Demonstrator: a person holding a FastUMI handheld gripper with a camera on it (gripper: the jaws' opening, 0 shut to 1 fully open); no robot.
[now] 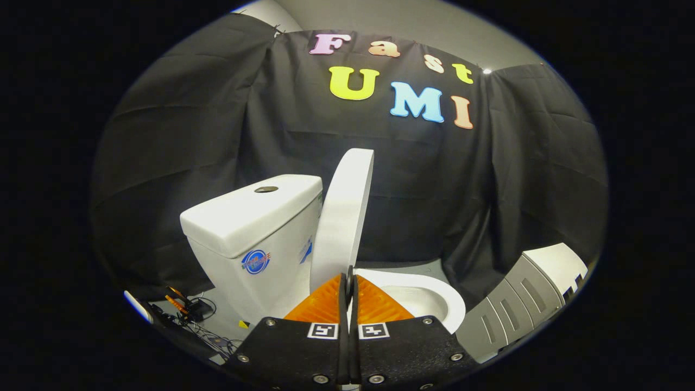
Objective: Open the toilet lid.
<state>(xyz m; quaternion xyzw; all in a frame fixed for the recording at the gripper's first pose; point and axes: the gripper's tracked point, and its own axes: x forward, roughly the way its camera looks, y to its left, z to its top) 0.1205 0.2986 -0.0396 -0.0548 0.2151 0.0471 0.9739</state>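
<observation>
The white toilet lid (345, 217) stands raised, nearly upright, leaning toward the white tank (255, 217) on its left. To the right of the lid the toilet seat and bowl rim (440, 293) lie uncovered. My gripper (349, 278) is shut, its two fingers pressed together with nothing between them. The fingertips sit just in front of the lid's lower edge; I cannot tell whether they touch it.
A grey and white appliance (521, 304) stands to the right of the bowl. Cables and small devices (190, 315) lie on the floor left of the tank. Black cloth walls close the booth behind and on both sides.
</observation>
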